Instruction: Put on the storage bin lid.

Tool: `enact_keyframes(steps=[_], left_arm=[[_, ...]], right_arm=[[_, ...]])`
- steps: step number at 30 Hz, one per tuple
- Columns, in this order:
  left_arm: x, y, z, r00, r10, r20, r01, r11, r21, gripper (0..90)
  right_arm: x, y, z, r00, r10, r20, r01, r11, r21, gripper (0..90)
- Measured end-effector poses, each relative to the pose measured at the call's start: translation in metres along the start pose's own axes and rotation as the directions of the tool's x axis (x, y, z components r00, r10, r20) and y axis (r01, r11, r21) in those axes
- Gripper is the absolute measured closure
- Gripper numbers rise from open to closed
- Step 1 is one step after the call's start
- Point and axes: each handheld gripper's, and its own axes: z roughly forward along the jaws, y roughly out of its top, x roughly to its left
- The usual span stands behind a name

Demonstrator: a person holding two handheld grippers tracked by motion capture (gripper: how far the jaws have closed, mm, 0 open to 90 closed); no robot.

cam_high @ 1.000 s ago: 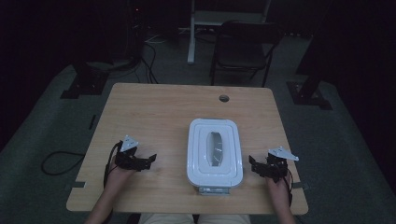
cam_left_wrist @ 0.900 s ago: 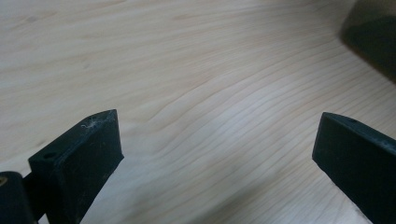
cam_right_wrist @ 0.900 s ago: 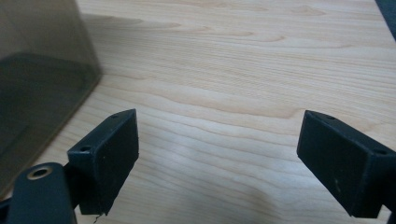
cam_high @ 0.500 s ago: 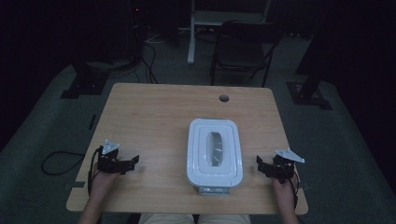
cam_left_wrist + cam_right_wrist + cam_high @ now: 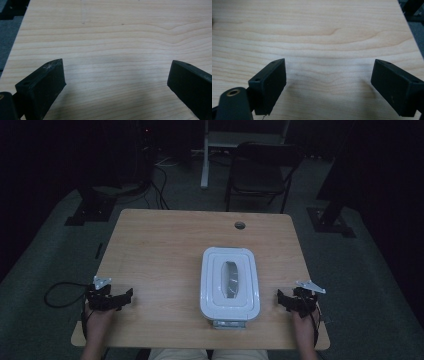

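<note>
A white rectangular container (image 5: pixel 230 282) with its lid on and a clear window in the lid sits right of the middle of the wooden table (image 5: pixel 165 250), close to the near edge. My left gripper (image 5: pixel 110 296) rests near the table's front left corner, well left of the container. Its jaws stand wide apart over bare wood in the left gripper view (image 5: pixel 116 66). My right gripper (image 5: pixel 296 298) sits just right of the container near the front right corner. Its jaws are also spread with nothing between them (image 5: pixel 329 65).
A round cable hole (image 5: pixel 240 225) lies near the table's far edge. Beyond the table stand a dark chair (image 5: pixel 262 170) and a desk leg (image 5: pixel 205 160), with cables on the floor. A black cable (image 5: pixel 60 292) loops off the table's left side.
My left gripper has slid left and toward the near edge, farther from the container. The right gripper has shifted only slightly toward the near right corner.
</note>
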Motion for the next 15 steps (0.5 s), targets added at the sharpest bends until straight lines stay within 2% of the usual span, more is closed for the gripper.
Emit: enact_keyframes(steps=[3,6,10,15], left_arm=[[-0.0005,-0.0027,0.0019,0.9994,0.006,-0.033,-0.005,0.9998,0.019,2.2],[0.0005,-0.0031,0.0025,0.9981,-0.004,-0.061,0.005,0.9996,0.028,2.2],[0.0020,-0.0032,0.0025,0.9973,-0.011,-0.073,0.013,0.9994,0.033,2.2],[0.0006,-0.0027,0.0039,0.9962,-0.004,-0.087,0.008,0.9987,0.050,2.2]], right_arm=[[0.0018,0.0002,0.0010,0.9998,-0.020,0.003,0.020,1.000,0.011,12.8],[-0.0001,0.0006,0.0019,1.0000,0.000,-0.005,0.000,1.000,0.023,13.3],[0.0011,0.0006,0.0022,0.9999,-0.007,0.015,0.006,1.000,0.026,13.5],[0.0010,0.0007,0.0023,0.9999,-0.007,0.013,0.007,1.000,0.027,13.2]])
